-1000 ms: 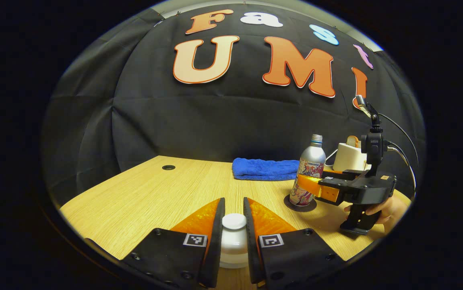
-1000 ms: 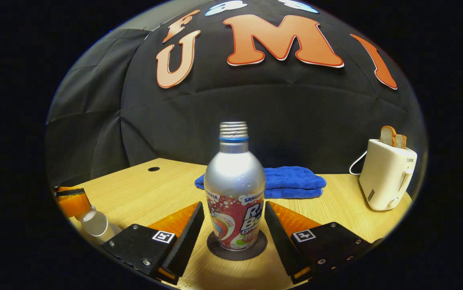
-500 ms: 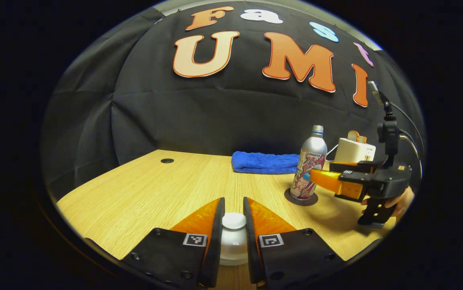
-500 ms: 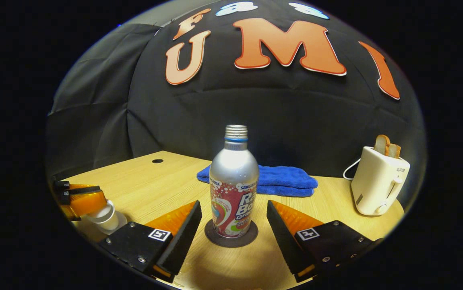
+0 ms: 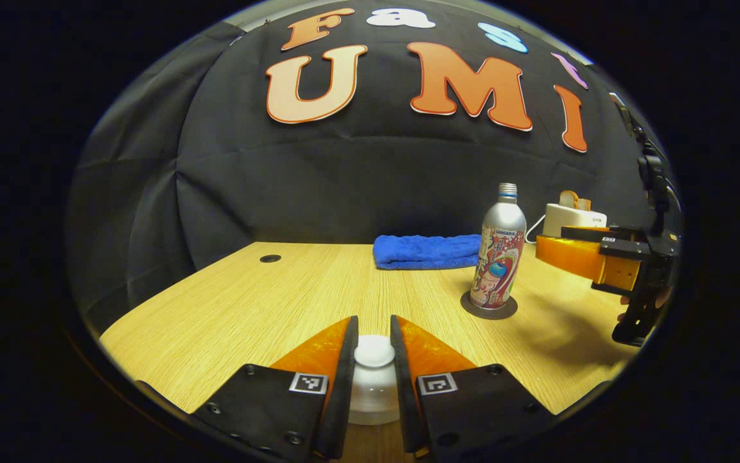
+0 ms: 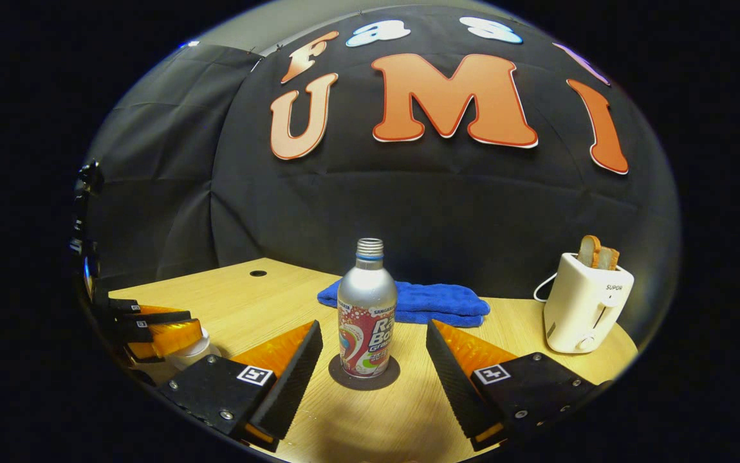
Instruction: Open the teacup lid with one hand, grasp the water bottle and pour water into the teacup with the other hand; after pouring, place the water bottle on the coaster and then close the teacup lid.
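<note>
On the water bottle [image 6: 367,315] we read "SANGARIA" along the top of its printed wrap (the larger lettering below curves out of sight and we cannot make it out). The white toaster [image 6: 583,302] carries "SUPOR" near its top edge.

Water bottle [image 6: 366,315] upright on coaster [image 6: 364,373] — right gripper [image 6: 370,360] fingers [image 6: 293,370] spread wide, touching nothing.

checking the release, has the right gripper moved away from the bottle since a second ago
Yes. The right gripper, open, has backed away from the water bottle standing on the coaster; the bottle looks smaller and farther off.
</note>
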A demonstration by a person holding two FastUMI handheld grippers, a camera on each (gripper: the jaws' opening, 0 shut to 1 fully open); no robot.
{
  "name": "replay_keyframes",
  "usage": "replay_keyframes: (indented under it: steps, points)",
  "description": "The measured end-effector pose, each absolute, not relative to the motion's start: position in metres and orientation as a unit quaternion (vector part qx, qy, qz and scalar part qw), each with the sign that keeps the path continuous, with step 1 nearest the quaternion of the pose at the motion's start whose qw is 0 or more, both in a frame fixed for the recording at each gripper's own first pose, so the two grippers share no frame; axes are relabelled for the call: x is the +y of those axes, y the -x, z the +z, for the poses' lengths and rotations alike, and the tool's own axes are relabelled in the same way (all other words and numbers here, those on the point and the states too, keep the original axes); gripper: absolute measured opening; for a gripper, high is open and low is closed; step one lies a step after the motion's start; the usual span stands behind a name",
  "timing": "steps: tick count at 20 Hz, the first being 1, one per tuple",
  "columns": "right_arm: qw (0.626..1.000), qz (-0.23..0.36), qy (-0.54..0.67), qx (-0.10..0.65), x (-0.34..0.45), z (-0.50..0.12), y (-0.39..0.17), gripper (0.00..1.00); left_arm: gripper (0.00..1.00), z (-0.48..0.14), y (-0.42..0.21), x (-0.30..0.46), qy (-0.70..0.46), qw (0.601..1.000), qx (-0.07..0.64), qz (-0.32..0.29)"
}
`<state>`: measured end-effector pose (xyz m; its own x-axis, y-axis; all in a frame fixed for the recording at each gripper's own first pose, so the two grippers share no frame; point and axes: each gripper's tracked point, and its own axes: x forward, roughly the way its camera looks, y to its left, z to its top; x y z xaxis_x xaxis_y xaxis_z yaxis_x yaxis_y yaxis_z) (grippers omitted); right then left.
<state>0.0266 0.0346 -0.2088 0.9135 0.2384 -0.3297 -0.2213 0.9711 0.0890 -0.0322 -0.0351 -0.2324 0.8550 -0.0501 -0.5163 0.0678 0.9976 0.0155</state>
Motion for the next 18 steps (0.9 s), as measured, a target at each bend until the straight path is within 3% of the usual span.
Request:
replay_keyframes:
  steps: [4,9,13,16,18]
  points:
    - [0.978,0.116,-0.032,0.169,0.027,-0.205,-0.019,0.98,0.40,-0.227,0.029,-0.033,-0.021,0.967,0.252,-0.036]
    - [0.984,0.107,-0.027,0.142,0.016,-0.183,-0.010,0.98,0.69,-0.201,0.023,-0.034,-0.033,0.976,0.214,-0.033]
    - [0.990,0.094,-0.007,0.109,0.006,-0.158,-0.003,0.97,0.77,-0.165,0.014,-0.050,-0.046,0.983,0.172,-0.044]
    - [0.994,0.075,0.001,0.083,-0.003,-0.135,0.003,0.97,0.91,-0.135,0.010,-0.064,-0.044,0.988,0.140,-0.053]
    - [0.995,0.069,0.001,0.067,-0.006,-0.121,0.006,0.97,0.94,-0.119,0.006,-0.070,-0.036,0.990,0.127,-0.052]
